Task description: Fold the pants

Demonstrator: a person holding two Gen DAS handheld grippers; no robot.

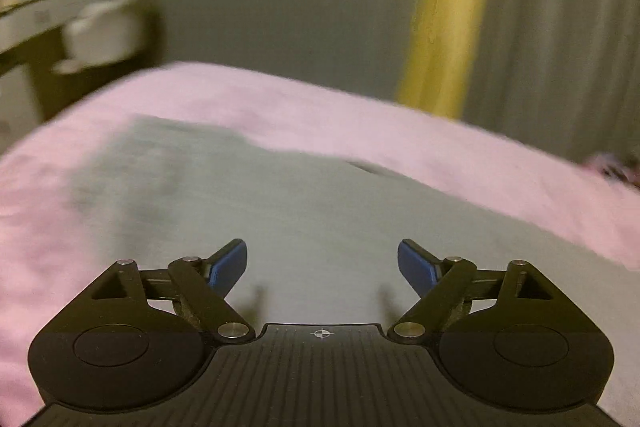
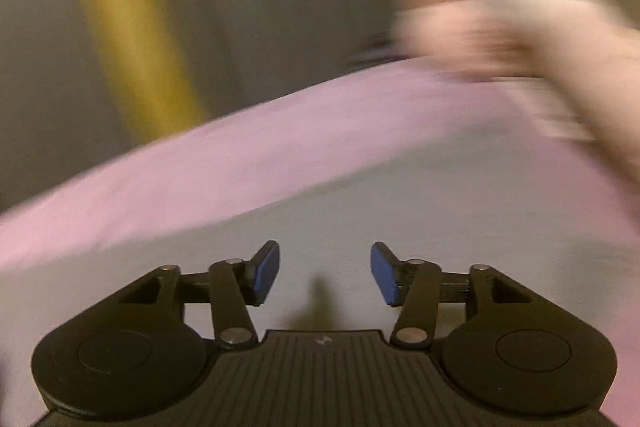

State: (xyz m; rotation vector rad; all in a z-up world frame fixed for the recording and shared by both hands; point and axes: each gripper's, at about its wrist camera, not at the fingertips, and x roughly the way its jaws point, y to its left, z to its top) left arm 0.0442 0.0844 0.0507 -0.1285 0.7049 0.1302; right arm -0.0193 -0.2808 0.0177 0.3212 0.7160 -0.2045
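Grey pants [image 1: 256, 203] lie flat on a pink bed sheet [image 1: 320, 111]. My left gripper [image 1: 322, 261] is open and empty, just above the grey cloth. In the right wrist view the same grey pants [image 2: 460, 211] spread over the pink sheet [image 2: 224, 163]. My right gripper [image 2: 325, 273] is open and empty, low over the cloth. Both views are motion-blurred.
A yellow curtain strip [image 1: 452, 7] hangs among grey curtains behind the bed. A dressing table [image 1: 68, 7] with small items stands at the far left. A blurred pale bundle [image 2: 532, 39] lies at the bed's far right.
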